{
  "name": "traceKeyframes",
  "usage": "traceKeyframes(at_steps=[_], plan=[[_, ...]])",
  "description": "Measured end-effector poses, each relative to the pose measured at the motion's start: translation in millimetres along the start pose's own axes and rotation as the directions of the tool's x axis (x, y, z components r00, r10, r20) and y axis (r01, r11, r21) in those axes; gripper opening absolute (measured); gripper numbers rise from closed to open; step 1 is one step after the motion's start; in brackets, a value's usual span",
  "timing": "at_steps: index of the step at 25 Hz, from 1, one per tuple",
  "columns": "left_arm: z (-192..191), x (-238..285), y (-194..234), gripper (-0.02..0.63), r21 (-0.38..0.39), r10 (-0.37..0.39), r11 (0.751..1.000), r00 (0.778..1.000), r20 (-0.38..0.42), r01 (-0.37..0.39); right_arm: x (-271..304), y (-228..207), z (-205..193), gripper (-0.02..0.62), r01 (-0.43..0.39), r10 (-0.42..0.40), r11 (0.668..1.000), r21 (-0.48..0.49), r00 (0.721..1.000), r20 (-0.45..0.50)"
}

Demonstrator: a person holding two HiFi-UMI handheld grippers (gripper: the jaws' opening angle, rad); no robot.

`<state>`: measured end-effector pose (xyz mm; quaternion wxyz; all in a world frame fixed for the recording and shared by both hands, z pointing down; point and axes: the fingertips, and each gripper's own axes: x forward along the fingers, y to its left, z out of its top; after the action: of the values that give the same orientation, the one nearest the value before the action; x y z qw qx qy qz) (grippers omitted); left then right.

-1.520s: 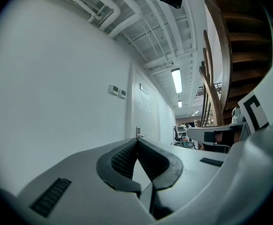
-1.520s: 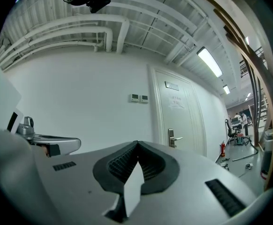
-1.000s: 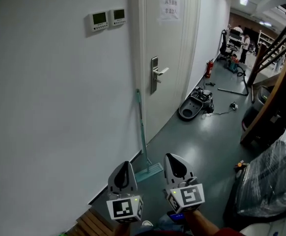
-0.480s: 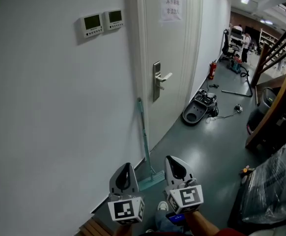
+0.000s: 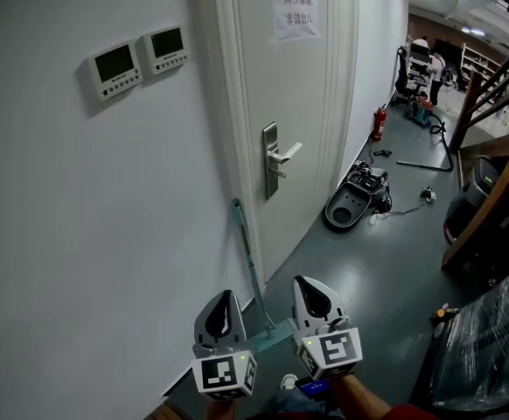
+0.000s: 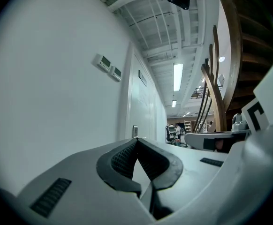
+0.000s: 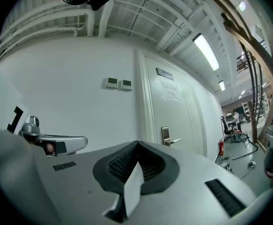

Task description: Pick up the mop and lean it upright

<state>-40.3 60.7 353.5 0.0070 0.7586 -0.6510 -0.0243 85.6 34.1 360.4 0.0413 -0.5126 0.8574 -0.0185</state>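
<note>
The mop (image 5: 247, 256) is not lying down: its pale green handle leans up against the wall (image 5: 80, 234) just beside the door (image 5: 298, 103) frame, with its flat head on the grey floor (image 5: 368, 278) at the foot of the wall. Both claws are held out level, side by side, with the mop just beyond them. The left claw (image 5: 223, 303) has its jaws pressed together with nothing between them, and the right claw (image 5: 314, 296) is closed and empty too.

As I read it, the step in hand is the approach for a grasp. To do it well, one claw must open before it gets to the handle, since closed jaws would only knock the handle sideways along the wall. I would take the handle around its middle, square across the shaft, where the grip gives the most control. The head should stay flat on the floor as the pivot. The lean is best kept on plain wall, away from the door handle (image 5: 279, 157) and the door's swing.
</note>
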Motion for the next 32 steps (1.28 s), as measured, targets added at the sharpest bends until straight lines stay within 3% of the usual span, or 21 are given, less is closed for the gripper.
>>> traceKeyframes(at_steps=[14,23,32], plan=[[-11.0,105.8,-10.5,0.014,0.018,0.027,0.999,1.0,-0.014,-0.027,77.2,-77.2,-6.2,0.018,-0.008,0.008,1.0,0.024,1.0,-0.012],[-20.4,140.4,16.7,0.014,0.019,0.013,1.0,1.0,-0.022,-0.012,120.2,-74.2,-18.1,0.017,-0.009,0.01,1.0,0.017,1.0,-0.021],[-22.3,176.2,73.3,0.014,0.026,-0.027,0.999,1.0,-0.003,0.027,185.4,-45.8,-20.5,0.018,0.018,-0.018,1.0,0.005,1.0,-0.003]])
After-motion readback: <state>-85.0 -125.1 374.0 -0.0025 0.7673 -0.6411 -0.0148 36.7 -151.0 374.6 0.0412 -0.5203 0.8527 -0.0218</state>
